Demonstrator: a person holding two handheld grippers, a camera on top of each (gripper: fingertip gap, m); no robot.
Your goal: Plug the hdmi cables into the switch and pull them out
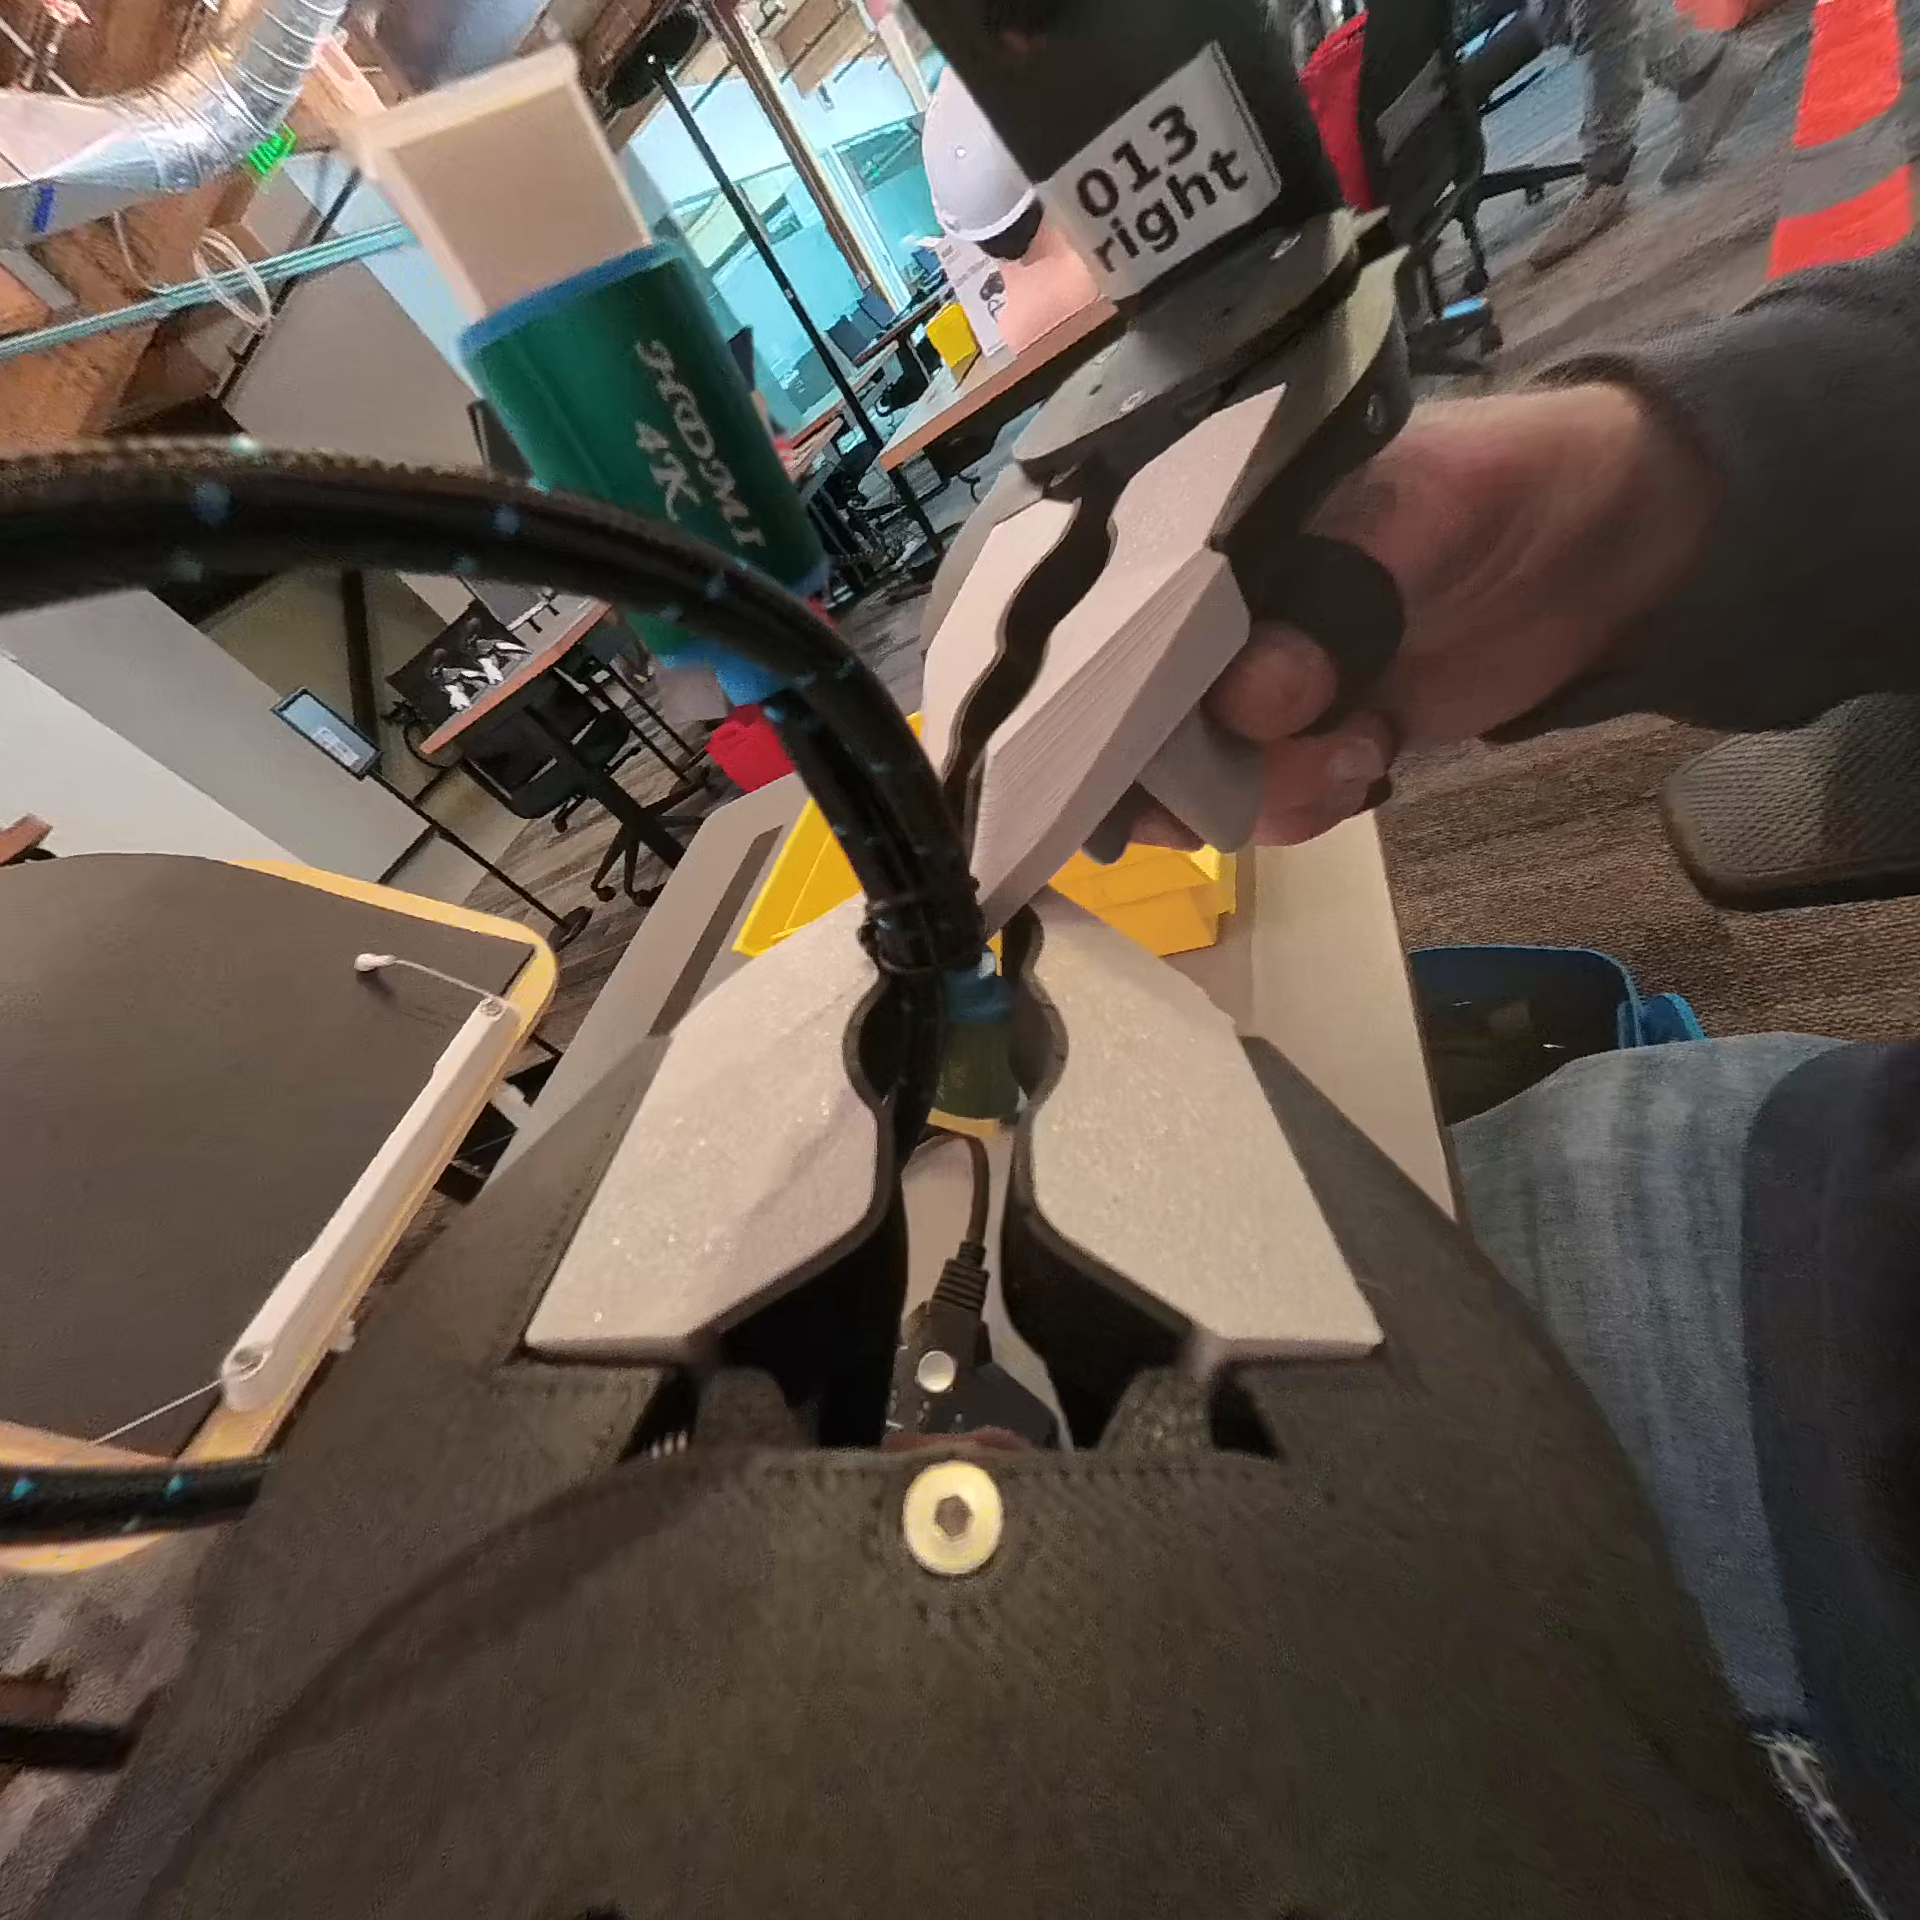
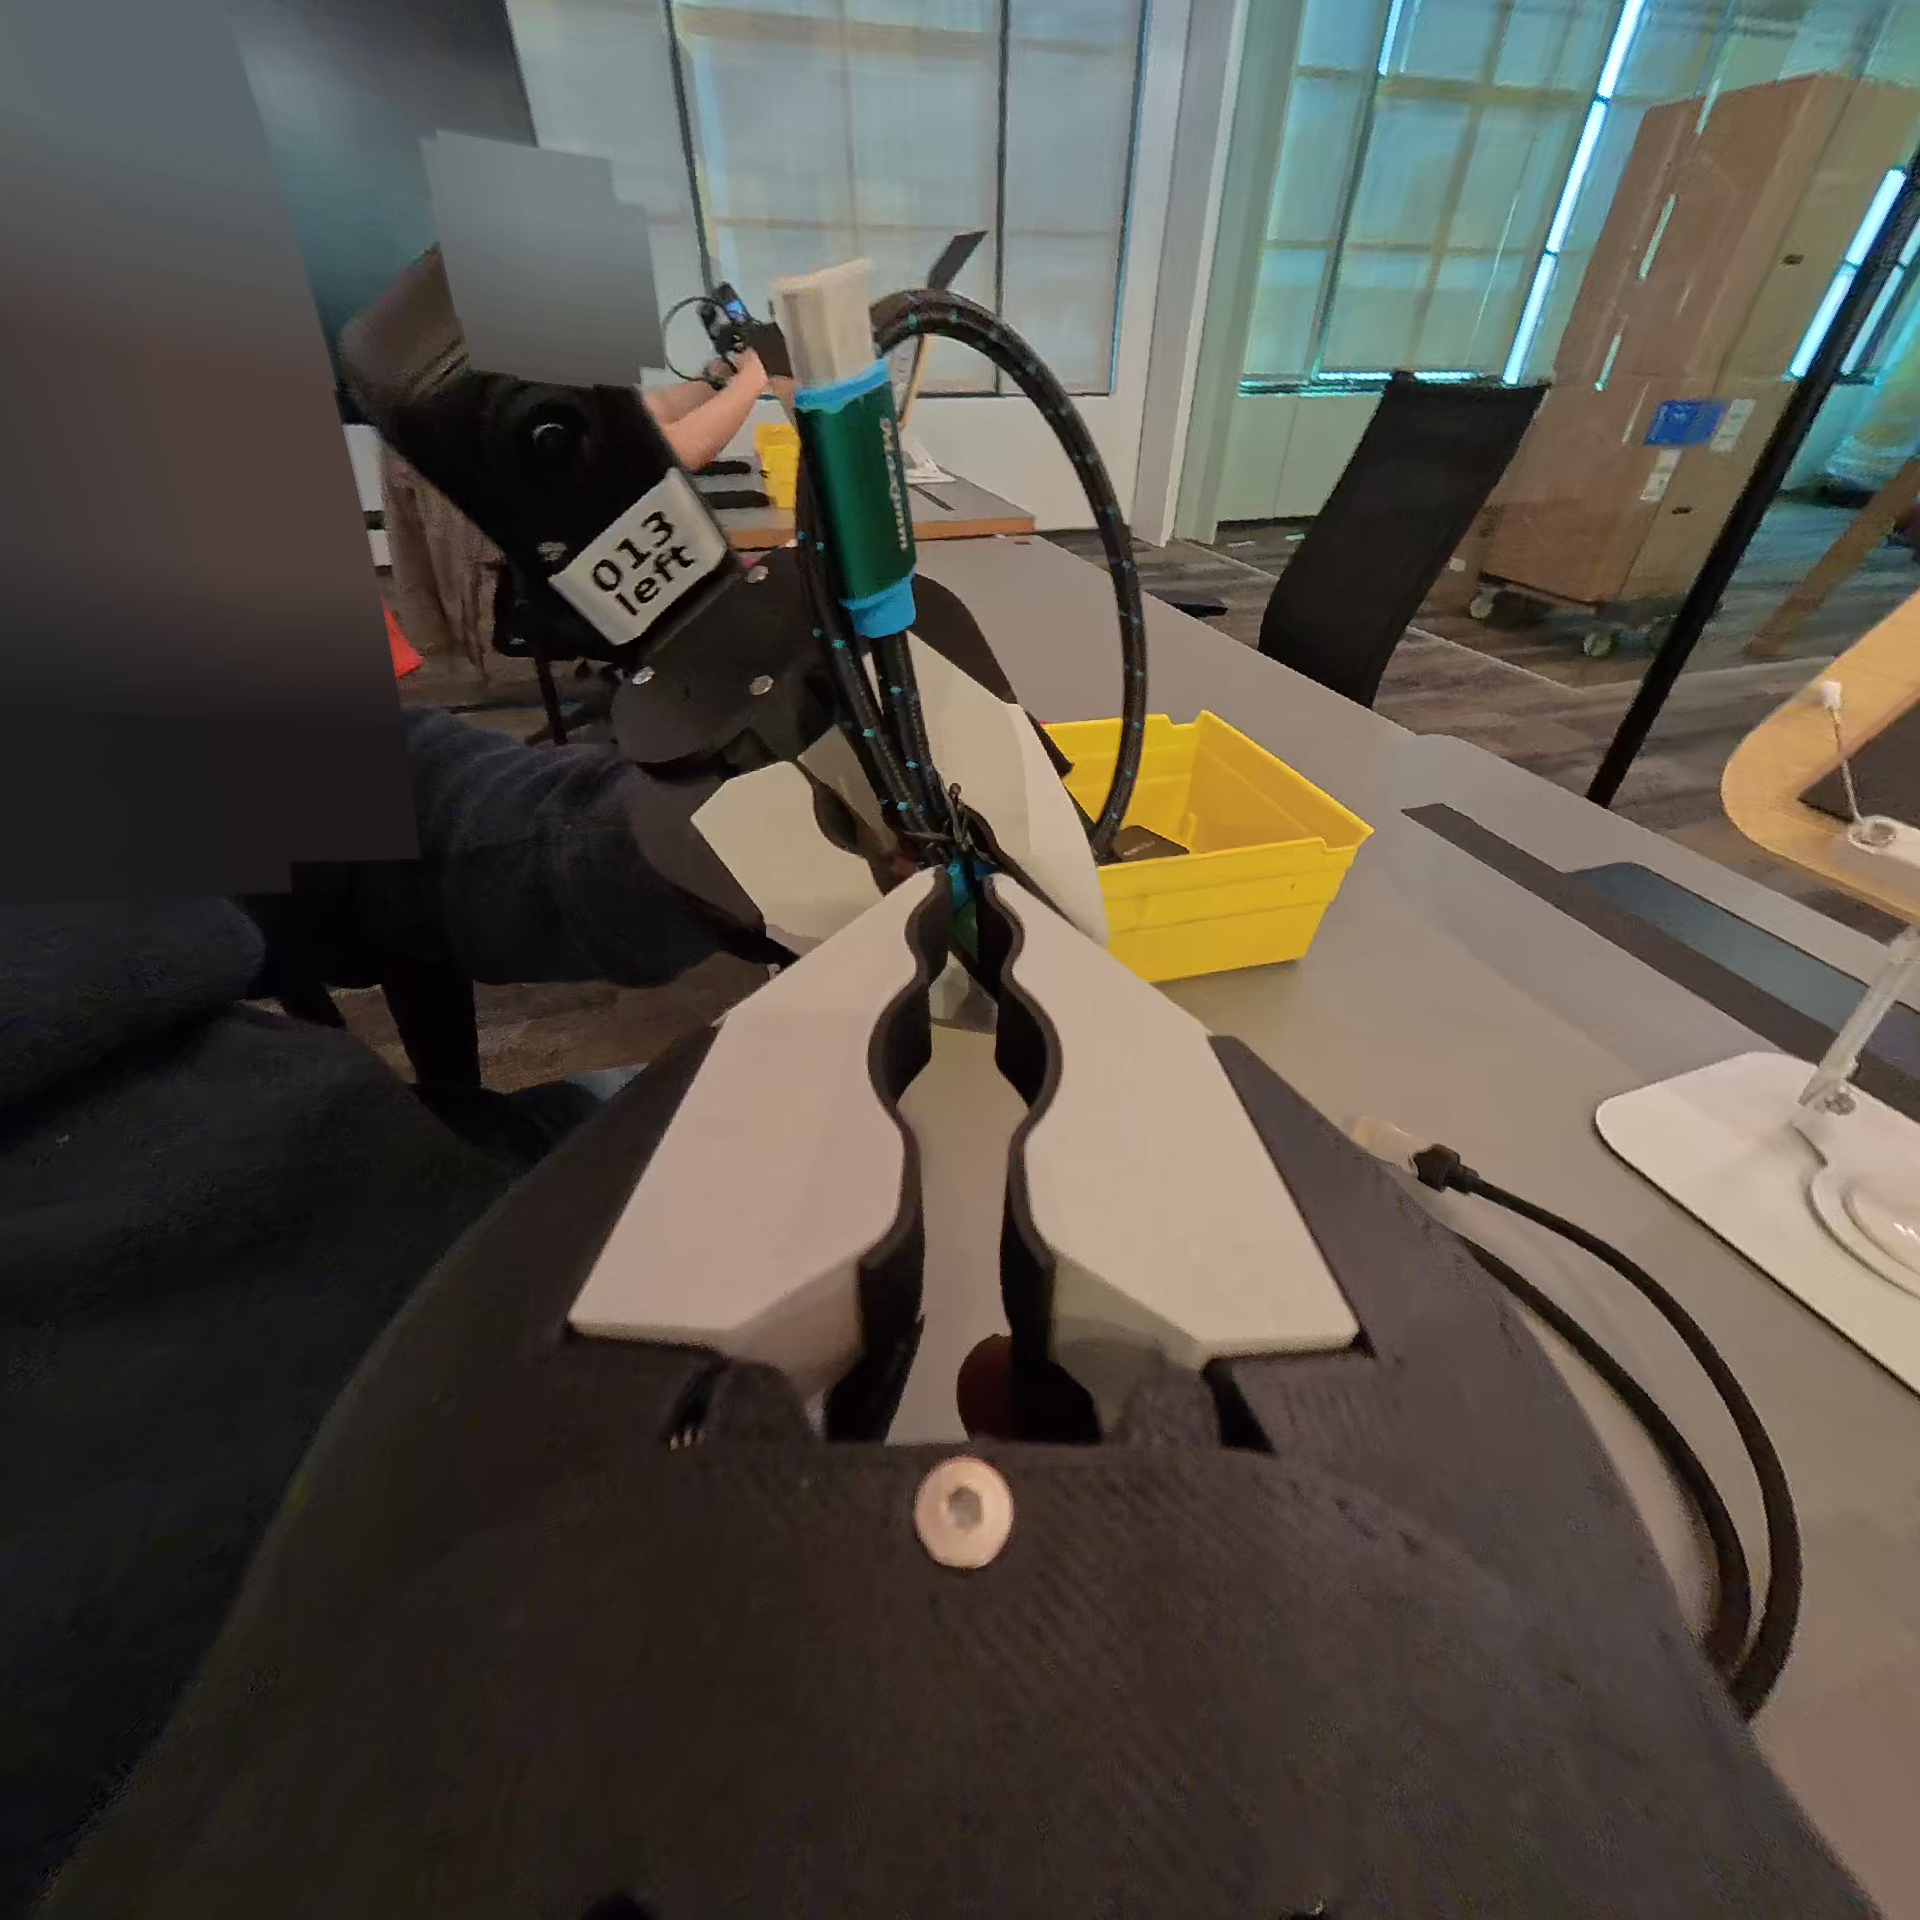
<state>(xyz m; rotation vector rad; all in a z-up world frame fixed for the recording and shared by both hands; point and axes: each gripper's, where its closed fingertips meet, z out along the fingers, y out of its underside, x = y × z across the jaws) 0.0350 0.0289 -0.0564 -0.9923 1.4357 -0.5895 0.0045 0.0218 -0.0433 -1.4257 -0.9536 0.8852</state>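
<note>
Both hand-held grippers meet on one bundled HDMI cable [image 2: 1117, 540], held in the air above the tabletop [image 2: 1455, 935], w/ a yellow bin [image 2: 1226, 873] behind it. Left hand-held gripper [image 1: 961, 1023] is clenched around the tied part of the cable and a green plug end [image 1: 971, 1070]. Right hand-held gripper [image 2: 966, 904] pinches the same spot from the other side, tips nearly closed on the blue-and-green end [image 2: 966, 894].

Risks, as I judge them:
- Two grips on one small spot: if either lets go early, the bundle may swing or drop.
- The cable tie [image 1: 914, 935] keeps the loops together, so the plug prob. can't reach any port w/o pulling the whole coil.
- The other green plug [image 2: 857, 499] w/ its white cap [image 2: 826, 317] sticks up free and could snag.

Count: 2 hand-held grippers, 1 bundled cable, 2 green plugs seen, 1 yellow bin, 1 thin black cable [image 2: 1662, 1330] on the tabletop. Can't make out the switch for certain.
</note>
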